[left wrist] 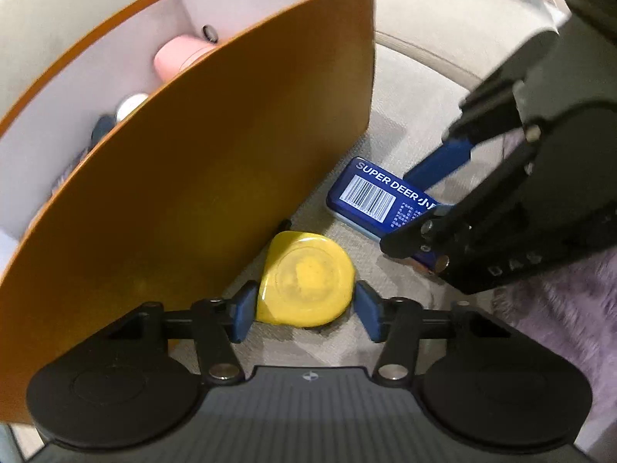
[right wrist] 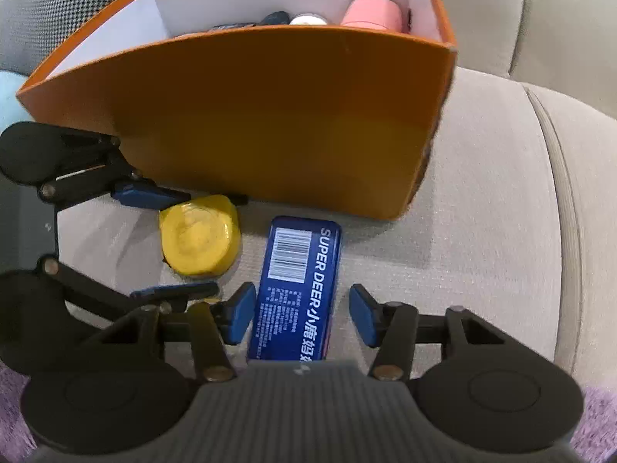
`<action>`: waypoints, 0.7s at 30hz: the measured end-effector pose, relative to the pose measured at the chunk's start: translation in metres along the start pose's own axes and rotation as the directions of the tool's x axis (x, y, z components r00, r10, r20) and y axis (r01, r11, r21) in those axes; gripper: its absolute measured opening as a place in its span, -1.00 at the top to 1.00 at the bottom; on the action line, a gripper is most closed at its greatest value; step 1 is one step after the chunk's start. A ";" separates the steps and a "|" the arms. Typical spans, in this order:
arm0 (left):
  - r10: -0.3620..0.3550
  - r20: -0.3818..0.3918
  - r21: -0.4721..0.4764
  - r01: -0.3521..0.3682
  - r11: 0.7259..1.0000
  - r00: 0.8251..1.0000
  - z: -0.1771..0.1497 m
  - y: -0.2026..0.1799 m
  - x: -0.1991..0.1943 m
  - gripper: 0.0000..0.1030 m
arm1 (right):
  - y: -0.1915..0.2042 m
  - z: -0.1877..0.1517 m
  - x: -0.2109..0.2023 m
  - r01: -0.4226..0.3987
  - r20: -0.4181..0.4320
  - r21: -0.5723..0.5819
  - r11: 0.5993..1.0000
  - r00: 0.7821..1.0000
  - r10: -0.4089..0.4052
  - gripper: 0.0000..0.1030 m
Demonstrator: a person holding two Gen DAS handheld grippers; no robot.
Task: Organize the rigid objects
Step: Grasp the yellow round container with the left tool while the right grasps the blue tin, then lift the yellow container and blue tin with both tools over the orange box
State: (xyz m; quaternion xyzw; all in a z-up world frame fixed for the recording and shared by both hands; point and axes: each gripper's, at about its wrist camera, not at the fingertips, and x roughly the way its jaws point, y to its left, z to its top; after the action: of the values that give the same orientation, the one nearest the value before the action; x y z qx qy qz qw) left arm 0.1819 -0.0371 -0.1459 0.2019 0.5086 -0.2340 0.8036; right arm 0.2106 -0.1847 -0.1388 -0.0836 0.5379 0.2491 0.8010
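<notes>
Yellow tin [left wrist: 306, 279] and blue tin [right wrist: 297, 289] lie just before the orange box [right wrist: 270, 115], which already holds several items; left gripper [left wrist: 304, 306] brackets the yellow, right gripper [right wrist: 300, 314] straddles the blue, neither gripping yet

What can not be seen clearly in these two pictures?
- Box contents: in both views the near wall of the orange box hides all but the tops of the pink cylinder and the white cap.
- Blue Super Deer tin: near end hidden under the right gripper body, right wrist view.
- Tin's small print: too small, both views.
- Yellow lidded container: contents unseen, lid on.
</notes>
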 end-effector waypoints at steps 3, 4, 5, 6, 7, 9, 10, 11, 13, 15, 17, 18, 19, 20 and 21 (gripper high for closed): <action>-0.028 -0.028 -0.009 0.028 1.000 0.999 -0.005 -0.004 -0.004 -0.12 | 0.000 -0.002 -0.001 -0.002 -0.010 -0.011 1.000 1.000 0.002 0.10; -0.035 -0.032 -0.013 0.034 0.999 0.999 -0.008 -0.006 -0.005 -0.13 | -0.001 -0.003 -0.001 -0.004 -0.015 -0.010 1.000 1.000 0.004 0.10; -0.033 -0.033 -0.025 0.032 0.999 0.999 -0.011 -0.009 -0.007 -0.13 | -0.003 -0.003 0.003 -0.006 -0.019 -0.009 1.000 1.000 0.006 0.10; -0.027 -0.029 -0.039 0.026 0.999 0.999 -0.013 -0.010 -0.009 -0.15 | -0.004 -0.003 0.003 -0.007 -0.023 -0.009 1.000 1.000 0.007 0.10; -0.019 -0.018 -0.059 0.018 0.998 1.000 -0.014 -0.010 -0.010 -0.19 | -0.004 -0.004 0.003 -0.009 -0.025 -0.010 1.000 1.000 0.009 0.10; -0.014 0.014 -0.100 0.016 0.995 1.000 -0.015 -0.010 -0.013 -0.35 | -0.004 -0.002 0.004 -0.009 -0.024 -0.003 1.000 1.000 0.009 0.11; -0.015 0.023 -0.116 0.017 0.993 1.000 -0.017 -0.010 -0.015 -0.36 | -0.005 -0.001 0.004 -0.011 -0.022 0.006 1.000 1.000 0.011 0.10; -0.014 0.026 -0.127 0.018 0.992 1.000 -0.017 -0.011 -0.016 -0.36 | -0.005 0.000 0.004 -0.011 -0.018 0.011 1.000 1.000 0.011 0.10; -0.005 0.015 -0.132 0.007 0.991 1.000 -0.018 -0.012 -0.014 -0.35 | -0.004 0.004 0.007 -0.004 -0.012 0.010 1.000 1.000 0.005 0.10; 0.009 0.002 -0.114 -0.009 0.993 1.000 -0.010 -0.012 -0.009 -0.24 | -0.002 0.006 0.010 -0.001 -0.010 0.006 1.000 1.000 0.001 0.09; 0.003 0.005 -0.108 -0.003 0.994 1.000 -0.010 -0.013 -0.009 -0.16 | 0.002 0.007 0.014 0.006 -0.013 -0.007 1.000 1.000 -0.006 0.07; 0.005 0.007 -0.114 -0.005 0.994 1.000 -0.012 -0.013 -0.011 -0.16 | 0.004 0.008 0.017 0.010 -0.014 -0.014 1.000 1.000 -0.011 0.07; 0.007 0.010 -0.119 -0.006 0.993 1.000 -0.013 -0.014 -0.012 -0.16 | 0.006 0.009 0.018 0.018 -0.013 -0.021 1.000 1.000 -0.018 0.09; 0.010 0.013 -0.126 -0.008 0.992 1.000 -0.013 -0.013 -0.012 -0.15 | 0.007 0.009 0.018 0.020 -0.012 -0.027 0.999 1.000 -0.020 0.09; 0.010 0.014 -0.136 -0.008 0.991 1.000 -0.008 -0.008 -0.010 -0.15 | 0.006 0.007 0.018 0.020 -0.010 -0.028 0.999 1.000 -0.020 0.09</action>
State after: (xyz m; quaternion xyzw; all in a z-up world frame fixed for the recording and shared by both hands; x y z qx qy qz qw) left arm 0.1678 -0.0372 -0.1409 0.1475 0.5164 -0.1967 0.8203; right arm 0.2189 -0.1711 -0.1514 -0.1013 0.5378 0.2481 0.7994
